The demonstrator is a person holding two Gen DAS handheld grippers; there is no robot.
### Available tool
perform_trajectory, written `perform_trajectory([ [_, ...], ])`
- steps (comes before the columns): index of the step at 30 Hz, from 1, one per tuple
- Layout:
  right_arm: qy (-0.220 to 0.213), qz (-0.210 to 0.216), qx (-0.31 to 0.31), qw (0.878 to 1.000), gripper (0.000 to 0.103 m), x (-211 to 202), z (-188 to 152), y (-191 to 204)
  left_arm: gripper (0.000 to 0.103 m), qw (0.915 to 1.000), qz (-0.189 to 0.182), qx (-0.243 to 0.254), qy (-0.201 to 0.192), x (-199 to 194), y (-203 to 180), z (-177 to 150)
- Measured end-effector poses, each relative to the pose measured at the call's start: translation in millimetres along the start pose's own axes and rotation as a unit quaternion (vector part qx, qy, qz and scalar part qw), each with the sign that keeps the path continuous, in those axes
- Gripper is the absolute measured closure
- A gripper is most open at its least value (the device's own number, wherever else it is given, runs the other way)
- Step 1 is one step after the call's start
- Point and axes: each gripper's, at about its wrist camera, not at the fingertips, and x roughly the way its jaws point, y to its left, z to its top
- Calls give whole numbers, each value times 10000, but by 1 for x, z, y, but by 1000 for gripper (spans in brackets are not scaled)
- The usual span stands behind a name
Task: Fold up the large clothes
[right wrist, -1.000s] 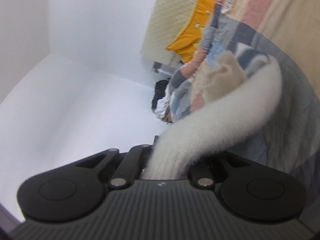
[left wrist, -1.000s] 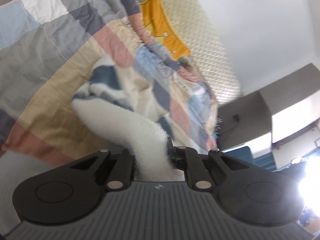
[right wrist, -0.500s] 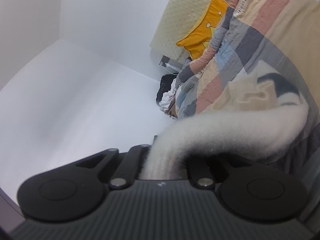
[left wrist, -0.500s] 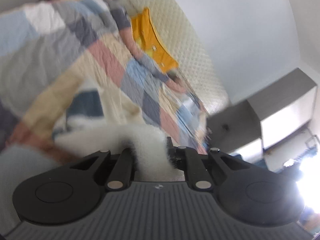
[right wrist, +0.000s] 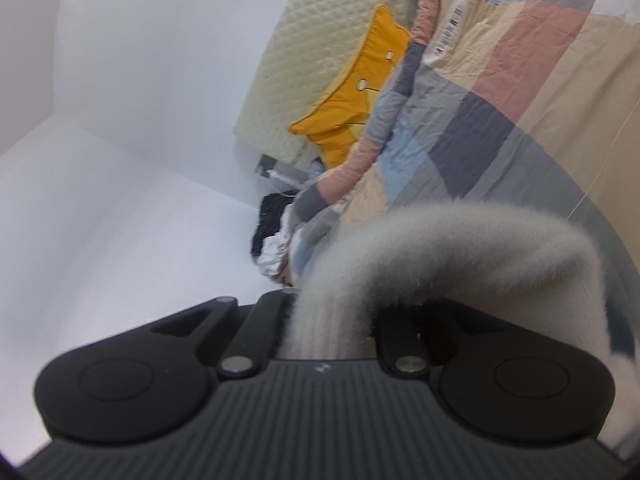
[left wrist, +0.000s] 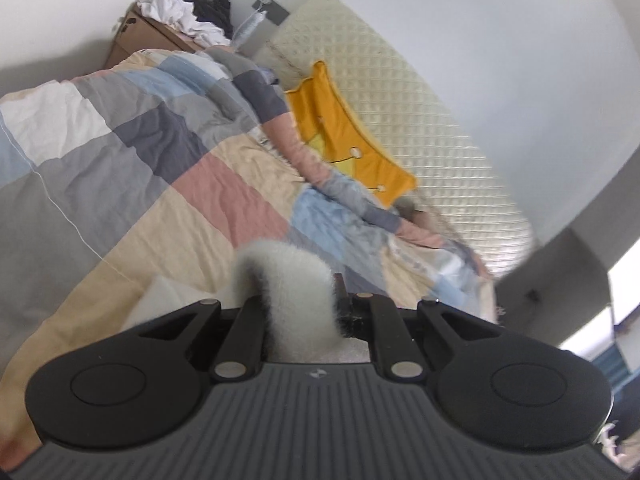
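Left hand-held gripper point(left wrist: 304, 312) clamped on fluffy white garment point(left wrist: 296, 280) (over quilt point(left wrist: 160, 160)); right hand-held gripper point(right wrist: 332, 320) likewise

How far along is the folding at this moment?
Done: no finished fold is visible. In hand: the left gripper and the right gripper are each shut on the fuzzy white garment, which arches up from the jaws and drops out of sight above the patchwork quilt. Left: laying it down and making the folds; most of the garment is hidden.
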Motion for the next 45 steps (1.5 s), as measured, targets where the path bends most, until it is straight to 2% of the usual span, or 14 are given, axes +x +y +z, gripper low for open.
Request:
perform_trajectory([
  [6,210,-435,235,9986,90,59,11,-53,90,9990,410,-45,199,86,31,-5],
  [13,542,-770,334,9950,90,105,14,-92,90,9950,831,82,542,154,67,-12],
  [18,625,-1167,265,9908,90,124,10,-104,90,9927,931,14,769,184,90,-19],
  [22,676,-1306,191,9889,90,131,7,-111,90,9914,940,-76,903,199,105,-24],
  [25,683,-1324,68,9888,90,134,4,-112,90,9924,817,-220,892,199,112,-25],
  [28,677,-1317,92,9889,90,134,5,-111,89,9938,505,-490,864,189,118,-22],
  [31,648,-1299,170,9893,90,129,6,-109,74,9939,170,-689,846,175,121,-19],
  [32,636,-1283,192,9895,90,127,5,-107,56,9940,20,-694,841,171,120,-19],
  [33,638,-1261,240,9897,85,125,5,-107,39,9944,-126,-710,770,164,119,-18],
  [34,654,-1223,294,9899,81,123,4,-105,35,9950,-231,-710,663,156,117,-17],
  [36,643,-957,336,9928,39,116,4,-100,33,9965,-360,-543,527,143,107,-15],
  [38,580,-565,329,9962,16,105,3,-89,33,9971,-486,-336,473,129,96,-15],
  [42,476,-240,-35,9986,16,79,-1,-61,30,9965,-647,128,512,104,74,-27],
  [45,477,-207,-374,9979,16,62,-11,-48,30,9960,-491,525,522,92,63,-42],
])
